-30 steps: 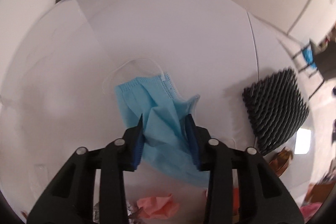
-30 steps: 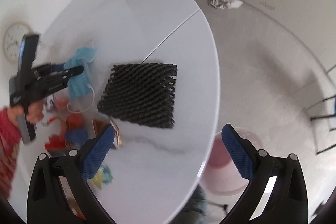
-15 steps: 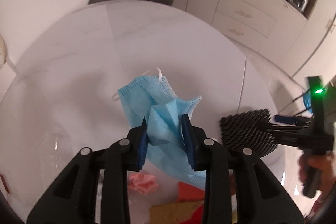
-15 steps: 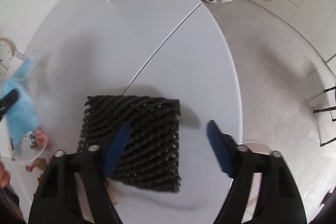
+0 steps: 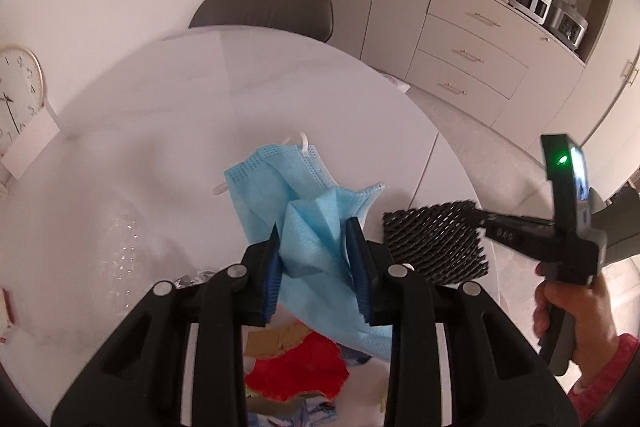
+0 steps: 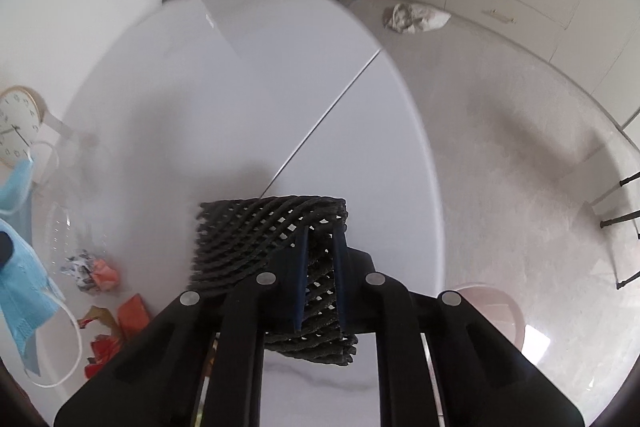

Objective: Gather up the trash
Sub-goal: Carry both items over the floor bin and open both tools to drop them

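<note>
The left gripper [image 5: 315,233] is clenched on a blue face mask [image 5: 296,195]; the right gripper [image 6: 320,239] pinches the black foam net [image 6: 256,239] above the white table [image 6: 224,87].

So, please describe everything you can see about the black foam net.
The black foam net is a soft, open diamond mesh, roughly square and bent into a curve. The right gripper is shut on its near right part, bunching it between the blue pads. It sits at the white table's right edge; contact underneath is unclear.
</note>
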Demonstrator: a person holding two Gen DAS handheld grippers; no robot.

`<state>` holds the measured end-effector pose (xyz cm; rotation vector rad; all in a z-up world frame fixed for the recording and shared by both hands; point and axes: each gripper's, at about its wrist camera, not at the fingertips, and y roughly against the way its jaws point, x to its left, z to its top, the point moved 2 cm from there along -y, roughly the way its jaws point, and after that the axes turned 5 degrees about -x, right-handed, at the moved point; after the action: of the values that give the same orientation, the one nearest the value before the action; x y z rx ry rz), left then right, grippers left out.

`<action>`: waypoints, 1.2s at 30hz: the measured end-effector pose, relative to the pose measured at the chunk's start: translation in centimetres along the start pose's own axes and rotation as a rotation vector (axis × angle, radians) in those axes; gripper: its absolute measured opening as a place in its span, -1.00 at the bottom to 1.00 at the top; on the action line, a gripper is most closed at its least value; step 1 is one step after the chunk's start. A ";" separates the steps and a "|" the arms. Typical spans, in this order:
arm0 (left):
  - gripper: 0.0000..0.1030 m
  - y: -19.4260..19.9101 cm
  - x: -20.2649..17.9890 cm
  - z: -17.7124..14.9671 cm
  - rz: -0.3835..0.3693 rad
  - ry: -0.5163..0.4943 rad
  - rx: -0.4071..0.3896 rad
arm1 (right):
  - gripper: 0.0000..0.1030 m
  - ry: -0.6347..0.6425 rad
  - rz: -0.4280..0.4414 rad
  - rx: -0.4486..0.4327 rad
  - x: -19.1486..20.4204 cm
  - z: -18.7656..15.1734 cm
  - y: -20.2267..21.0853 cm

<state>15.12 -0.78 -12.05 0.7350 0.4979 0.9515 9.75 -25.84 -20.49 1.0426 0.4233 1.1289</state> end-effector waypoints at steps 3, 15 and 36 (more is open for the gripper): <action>-0.42 1.5 -1.3 0.0 -0.001 -0.015 -0.014 | -0.76 -0.012 0.012 -0.060 -1.9 0.1 3.1; -0.42 6.2 -10.8 -1.4 -0.049 -0.071 -0.024 | -0.71 0.018 -0.148 -0.034 -16.2 -7.7 11.2; -0.42 -1.6 -32.9 -12.0 -0.074 -0.206 0.294 | 0.73 0.136 -0.127 0.360 -23.9 -19.7 -10.7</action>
<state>-8.50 -25.72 -18.99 1.0605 0.4850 0.7309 -9.02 -38.42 -44.13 1.2341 0.8127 1.0340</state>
